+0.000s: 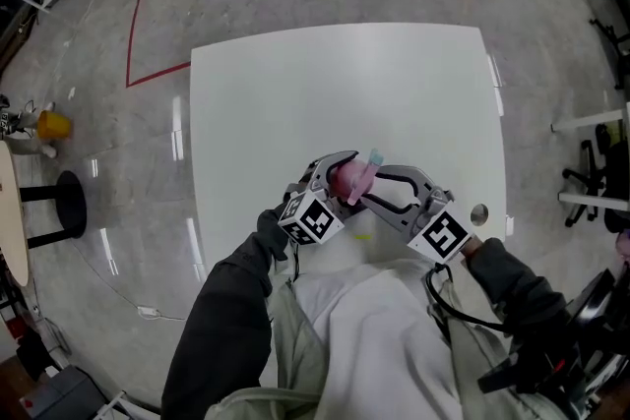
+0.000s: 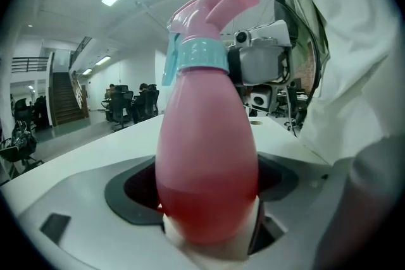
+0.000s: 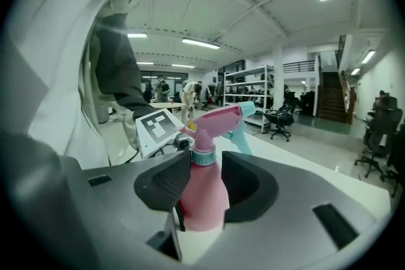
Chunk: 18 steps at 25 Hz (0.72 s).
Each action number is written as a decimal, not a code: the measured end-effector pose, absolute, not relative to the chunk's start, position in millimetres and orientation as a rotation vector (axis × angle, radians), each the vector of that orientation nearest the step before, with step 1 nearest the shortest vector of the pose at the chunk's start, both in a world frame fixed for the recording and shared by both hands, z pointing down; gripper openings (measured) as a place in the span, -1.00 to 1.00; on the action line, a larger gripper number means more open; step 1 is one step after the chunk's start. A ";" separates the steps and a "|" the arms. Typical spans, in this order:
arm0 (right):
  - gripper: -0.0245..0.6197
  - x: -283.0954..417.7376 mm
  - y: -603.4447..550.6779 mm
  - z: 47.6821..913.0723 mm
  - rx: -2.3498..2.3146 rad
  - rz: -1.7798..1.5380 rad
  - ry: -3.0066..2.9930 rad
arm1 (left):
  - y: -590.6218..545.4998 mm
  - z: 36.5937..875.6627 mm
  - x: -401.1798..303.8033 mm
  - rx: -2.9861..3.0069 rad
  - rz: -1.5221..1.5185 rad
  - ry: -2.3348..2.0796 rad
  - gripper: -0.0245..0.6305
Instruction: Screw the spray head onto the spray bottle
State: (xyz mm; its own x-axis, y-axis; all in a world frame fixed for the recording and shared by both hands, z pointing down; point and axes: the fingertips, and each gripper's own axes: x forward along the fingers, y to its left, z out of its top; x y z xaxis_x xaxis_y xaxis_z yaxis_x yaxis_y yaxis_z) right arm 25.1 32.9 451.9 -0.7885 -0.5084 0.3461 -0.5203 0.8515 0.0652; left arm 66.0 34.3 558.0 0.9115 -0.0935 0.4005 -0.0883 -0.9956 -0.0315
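Note:
A pink spray bottle [image 1: 349, 180] hangs above the near edge of the white table [image 1: 295, 93], held between both grippers. My left gripper [image 1: 333, 177] is shut on its body [image 2: 205, 155], which fills the left gripper view between the jaws and holds red liquid in its lower part. The pink spray head [image 2: 212, 6] with a teal collar [image 2: 201, 55] sits on the bottle's neck. My right gripper [image 1: 372, 187] comes from the right, and its black pads lie against that collar [image 3: 204, 157], with the nozzle [image 3: 221, 120] pointing past them. The left gripper's marker cube [image 3: 158, 126] shows behind.
A round grommet [image 1: 478, 212] sits in the table near its right edge. On the floor lie a red tape line [image 1: 148, 25], a black stool [image 1: 69, 192] and a yellow object [image 1: 54, 125] at the left. Office chairs [image 1: 591, 177] stand at the right.

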 end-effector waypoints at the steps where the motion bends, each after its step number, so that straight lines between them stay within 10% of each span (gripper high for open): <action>1: -0.49 24.1 34.3 453.2 0.719 0.042 -2.670 | 36.2 558.2 67.5 -3.054 -0.653 0.119 0.38; 18: -0.54 19.1 14.2 444.8 1.536 0.286 -2.513 | 22.0 556.0 70.3 -3.089 -0.575 0.486 0.38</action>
State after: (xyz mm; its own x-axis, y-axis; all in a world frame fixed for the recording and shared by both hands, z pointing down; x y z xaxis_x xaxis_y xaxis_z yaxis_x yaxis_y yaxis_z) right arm 19.1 14.2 444.8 -0.4486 -0.8570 0.2536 -0.8920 0.4467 -0.0684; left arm 70.3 22.0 556.0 0.8880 -0.2900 0.3569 -0.3036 -0.9526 -0.0188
